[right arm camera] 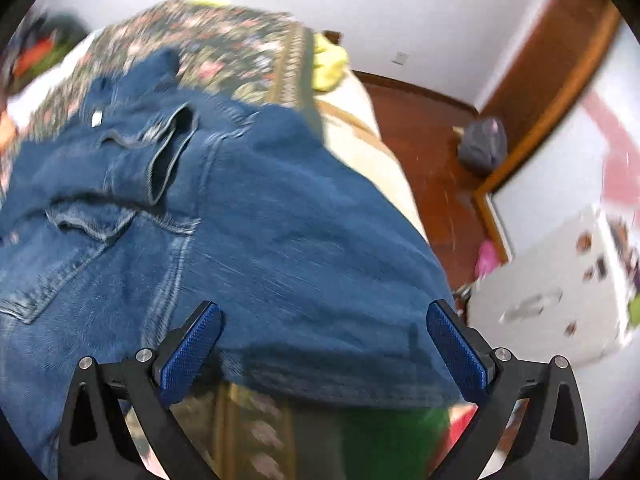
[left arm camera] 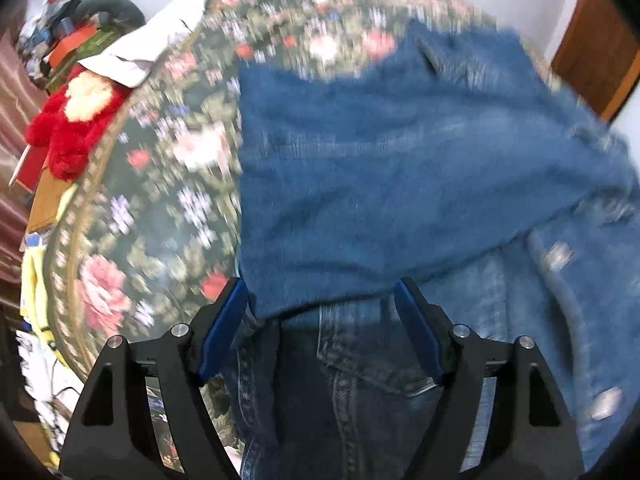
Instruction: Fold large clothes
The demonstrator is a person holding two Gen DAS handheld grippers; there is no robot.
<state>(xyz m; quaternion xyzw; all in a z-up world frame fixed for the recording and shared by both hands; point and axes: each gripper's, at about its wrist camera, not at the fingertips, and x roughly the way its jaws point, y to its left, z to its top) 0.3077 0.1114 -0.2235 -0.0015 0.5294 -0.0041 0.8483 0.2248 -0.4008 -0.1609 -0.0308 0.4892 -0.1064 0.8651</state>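
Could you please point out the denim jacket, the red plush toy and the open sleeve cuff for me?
denim jacket [left arm camera: 360,168]: left wrist view, on the folded-over plain panel.
red plush toy [left arm camera: 76,128]: left wrist view, on its red fur.
sleeve cuff [right arm camera: 170,152]: right wrist view, on the cuff's dark opening.

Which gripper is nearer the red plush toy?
Left. The red plush toy lies off the left gripper's left side; the right gripper's view doesn't show it.

Denim jacket [left arm camera: 380,168] motion-blurred, cut off at frame bottom; floral bedspread [left arm camera: 160,184] smeared.
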